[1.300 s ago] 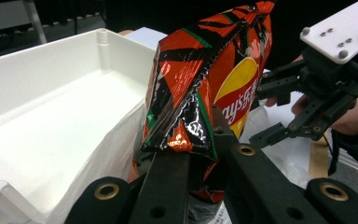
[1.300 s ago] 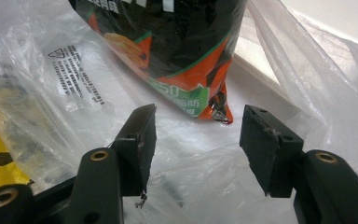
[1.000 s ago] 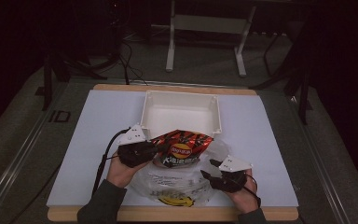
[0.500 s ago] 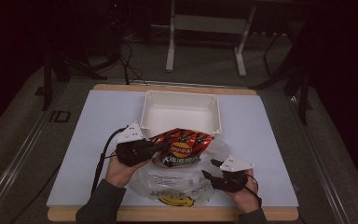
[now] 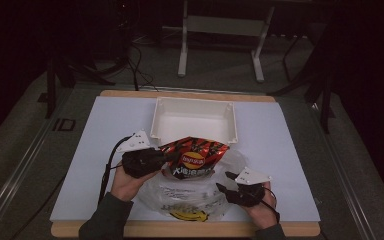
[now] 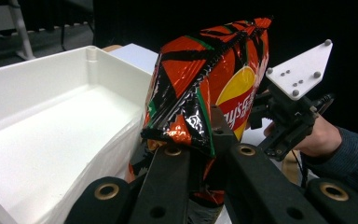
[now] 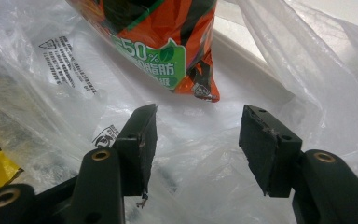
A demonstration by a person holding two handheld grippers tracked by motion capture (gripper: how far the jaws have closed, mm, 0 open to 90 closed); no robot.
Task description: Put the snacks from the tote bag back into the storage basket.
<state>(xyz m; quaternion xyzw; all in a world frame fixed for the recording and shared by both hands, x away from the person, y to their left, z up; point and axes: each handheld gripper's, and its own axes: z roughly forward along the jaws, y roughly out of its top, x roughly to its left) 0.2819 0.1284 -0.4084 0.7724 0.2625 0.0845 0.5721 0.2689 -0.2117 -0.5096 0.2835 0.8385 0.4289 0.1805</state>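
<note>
At frame centre, a crinkled orange-and-black chip bag with yellow logo, pinched by the left tool; right tool spread.

Open white tabletop at frame left and right, blocked at centre by the white bin, the chip bag just below it, and the crumpled plastic bag at lower centre.
</note>
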